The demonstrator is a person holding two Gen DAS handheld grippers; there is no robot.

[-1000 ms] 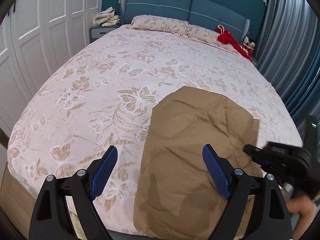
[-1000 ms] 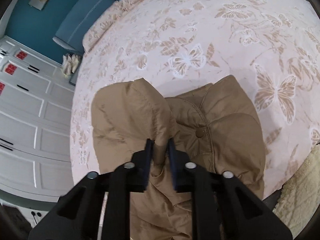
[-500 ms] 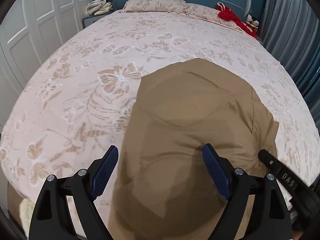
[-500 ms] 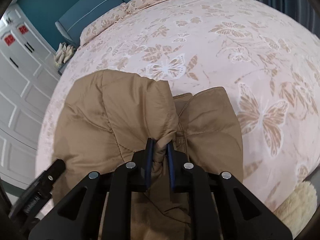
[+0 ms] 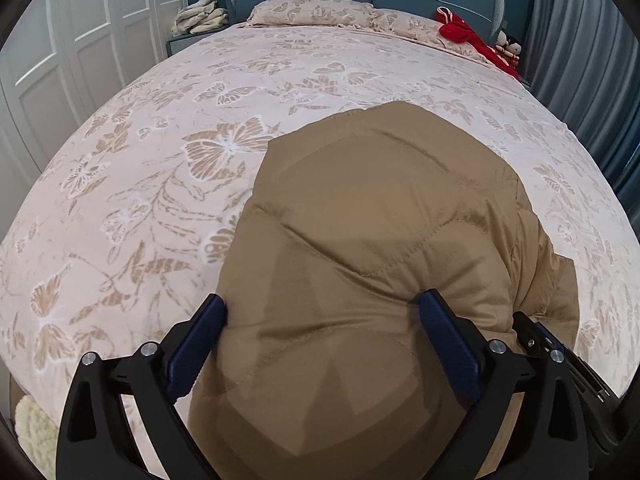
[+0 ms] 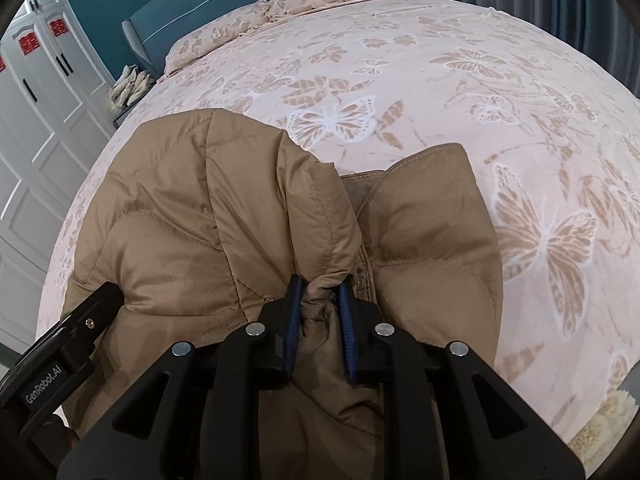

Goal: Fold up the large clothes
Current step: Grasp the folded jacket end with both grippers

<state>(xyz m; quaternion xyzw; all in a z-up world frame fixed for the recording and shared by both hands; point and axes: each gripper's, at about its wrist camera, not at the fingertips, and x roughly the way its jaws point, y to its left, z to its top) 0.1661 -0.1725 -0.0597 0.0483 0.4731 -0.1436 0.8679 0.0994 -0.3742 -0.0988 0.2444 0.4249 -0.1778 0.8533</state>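
One tan jacket (image 5: 384,248) lies on the bed (image 5: 160,168), near its foot. Right gripper (image 6: 320,292) pinches a fold; left gripper (image 5: 322,312) spread wide, seemingly touching it.

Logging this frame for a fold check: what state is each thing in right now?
Tan puffer jacket: bunched up on the bed, partly folded over itself.
Left hand-held gripper: open, fingers straddling the jacket.
Right hand-held gripper: shut on a pinch of jacket fabric.
Wardrobe doors: closed.
Bed: made.
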